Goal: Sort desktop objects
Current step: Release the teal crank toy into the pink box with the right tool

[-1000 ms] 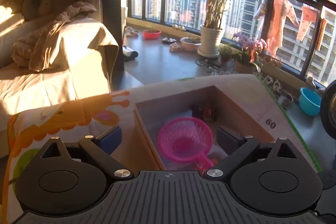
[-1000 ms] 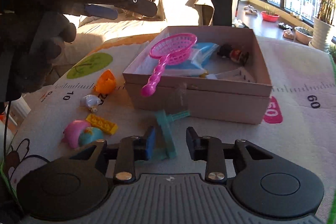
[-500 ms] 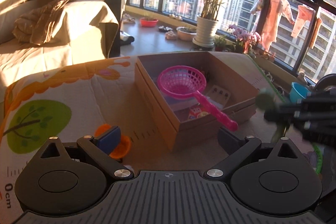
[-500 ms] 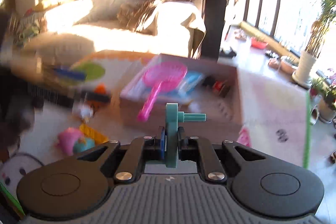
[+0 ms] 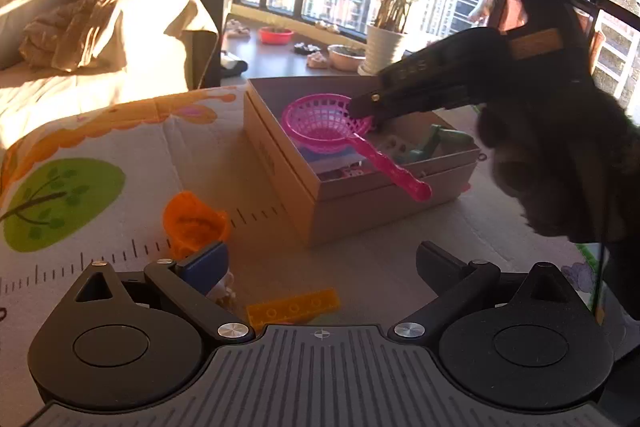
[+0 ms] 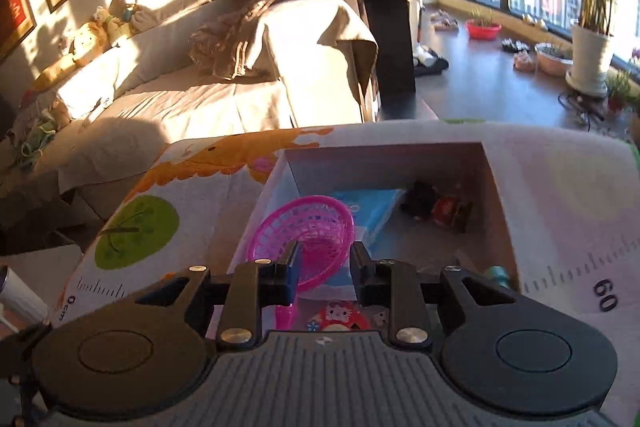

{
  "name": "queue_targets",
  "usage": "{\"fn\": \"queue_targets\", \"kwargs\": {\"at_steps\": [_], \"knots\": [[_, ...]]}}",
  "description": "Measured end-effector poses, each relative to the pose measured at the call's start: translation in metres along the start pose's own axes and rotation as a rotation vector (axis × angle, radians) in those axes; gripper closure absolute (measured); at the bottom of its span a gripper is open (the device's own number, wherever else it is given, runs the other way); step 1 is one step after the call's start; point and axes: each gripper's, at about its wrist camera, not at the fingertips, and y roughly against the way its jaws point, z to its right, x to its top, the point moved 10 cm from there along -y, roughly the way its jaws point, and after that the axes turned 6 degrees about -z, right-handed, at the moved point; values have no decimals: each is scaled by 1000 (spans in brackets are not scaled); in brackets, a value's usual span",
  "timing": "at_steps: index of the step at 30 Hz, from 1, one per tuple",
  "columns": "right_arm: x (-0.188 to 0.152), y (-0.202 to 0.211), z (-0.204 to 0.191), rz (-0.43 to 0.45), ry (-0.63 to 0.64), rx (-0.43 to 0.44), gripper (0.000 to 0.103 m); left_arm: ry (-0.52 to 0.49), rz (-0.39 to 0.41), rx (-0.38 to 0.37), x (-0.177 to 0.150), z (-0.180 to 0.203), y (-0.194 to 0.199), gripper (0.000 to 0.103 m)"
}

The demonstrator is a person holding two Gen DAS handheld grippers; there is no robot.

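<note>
A cardboard box (image 5: 340,203) sits on the play mat and holds a pink sieve (image 5: 324,125), a teal toy (image 5: 430,143) and other items. My right gripper (image 6: 323,269) is open and empty above the box (image 6: 500,195), over the pink sieve (image 6: 308,235); the teal toy (image 6: 496,273) lies below its right finger. It also shows in the left wrist view (image 5: 420,95). My left gripper (image 5: 320,259) is open and empty above an orange cup (image 5: 194,223), a yellow brick (image 5: 292,309) and a small white toy (image 5: 224,289) on the mat.
The printed play mat (image 5: 100,155) covers the table. A sofa with a blanket (image 6: 240,39) stands behind it. Potted plants (image 6: 592,43) and bowls stand on the floor by the windows. In the box lie a blue packet (image 6: 372,207), a dark figure (image 6: 436,205) and a Hello Kitty item (image 6: 340,315).
My right gripper has moved over the box and opened; the teal toy it held now lies in the box. My left gripper has drawn back from the box toward the orange cup.
</note>
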Motion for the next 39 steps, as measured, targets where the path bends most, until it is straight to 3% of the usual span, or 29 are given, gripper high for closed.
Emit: {"fn": "queue_targets", "kwargs": {"at_steps": [2,3,5,9,13,19,21,23,26,28,31,32,37,39], "knots": [[1,-25,4,-28,3,-47,80,6,-5,-11,-4,-2,1,1],[1,-33,5,-47,14,-54,90,13,-5,-12,-5,-4,2,1],[5,-36,13,-40,-9,-46,94,31,-1,-7,-8,-11,4,1],[26,-23,50,57,-54,-169,94,91,-5,8,-14,-29,4,0],[23,-27,73,0,-104,-157,93,119,-19,3,-19,-34,0,0],[5,1,95,46,-113,-219,91,133,-19,5,-22,-38,2,0],[-5,4,98,36,-126,-189,92,141,-21,5,-23,-39,1,0],[-15,2,95,24,-126,-185,91,143,-27,3,-23,-37,-1,0],[-26,-11,75,-14,-144,-102,88,134,-38,-4,-26,-32,-4,0],[-25,-14,62,18,-82,-139,87,126,-44,-6,-27,-28,-5,0],[-23,-19,39,15,-78,-15,87,125,-42,11,-28,-31,-3,0],[-22,-19,33,20,-62,-9,87,128,-39,22,-28,-34,-2,0],[-28,-11,32,29,14,-184,87,81,-54,81,-36,-44,2,0],[-36,9,22,67,56,-164,82,33,-65,89,-44,-45,5,0]]}}
